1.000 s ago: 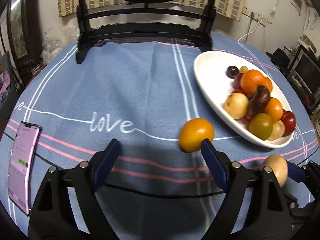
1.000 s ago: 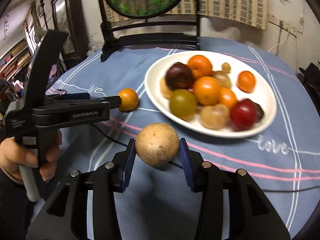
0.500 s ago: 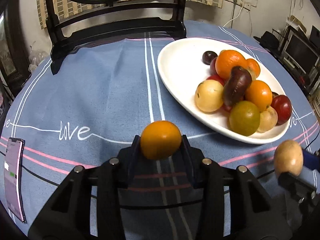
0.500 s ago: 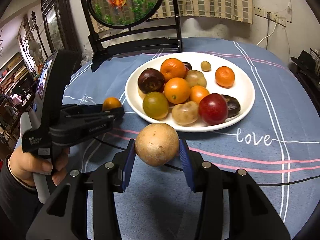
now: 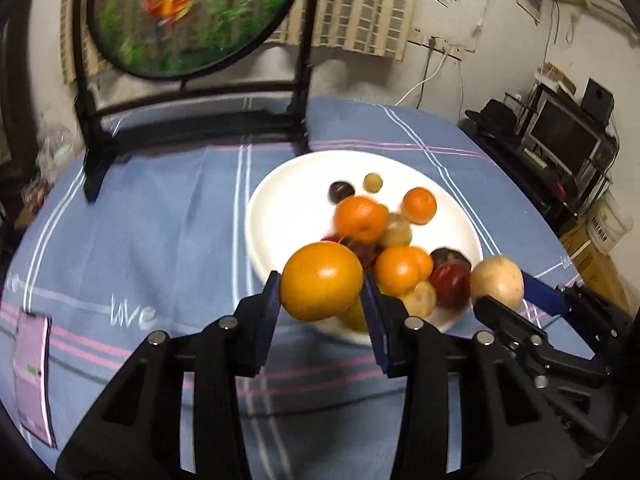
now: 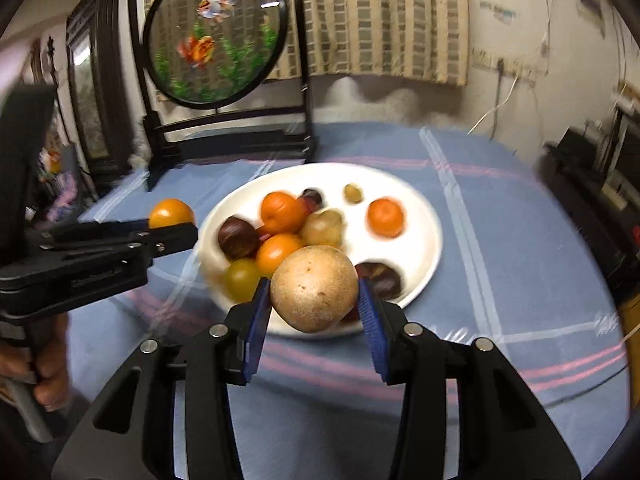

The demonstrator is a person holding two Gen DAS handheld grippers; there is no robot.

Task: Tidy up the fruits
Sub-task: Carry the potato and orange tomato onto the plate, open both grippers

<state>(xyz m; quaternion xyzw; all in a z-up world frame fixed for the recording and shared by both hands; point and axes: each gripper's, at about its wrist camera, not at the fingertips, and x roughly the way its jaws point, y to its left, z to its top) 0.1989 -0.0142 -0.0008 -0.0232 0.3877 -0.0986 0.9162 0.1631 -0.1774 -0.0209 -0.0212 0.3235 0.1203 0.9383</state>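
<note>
Orange and round, a fruit (image 5: 321,286) sits squeezed between the two blue pads of the left tongs (image 5: 320,294). The pads press on both its sides, so the left tongs are closed on it. It hangs in the air, in front of the near edge of the white plate (image 5: 276,204).

In the right tongs (image 6: 314,300) there is a brown fruit (image 6: 314,289) with little spots. The blue pads touch it on the left and on the right, so these tongs are closed on it too. It is held up in front of the near rim of the plate.

On the plate lies a heap of fruit. There are orange ones (image 6: 283,212), a dark purple one (image 6: 238,238), a green one (image 6: 242,279), a pale tan one (image 6: 323,226) and a small olive one (image 6: 353,193). One orange fruit (image 6: 385,217) lies a bit apart from the heap, toward the right side of the plate. The plate's far left part is bare.

The plate stands on a worktop with a blue cloth (image 5: 160,208) that has white and pink lines and the word "love". A pink phone (image 5: 34,376) lies flat on the cloth, far to the left. At the back of the worktop stands a round picture of goldfish (image 6: 216,36) in a black frame.

Both views are a little blurry.
</note>
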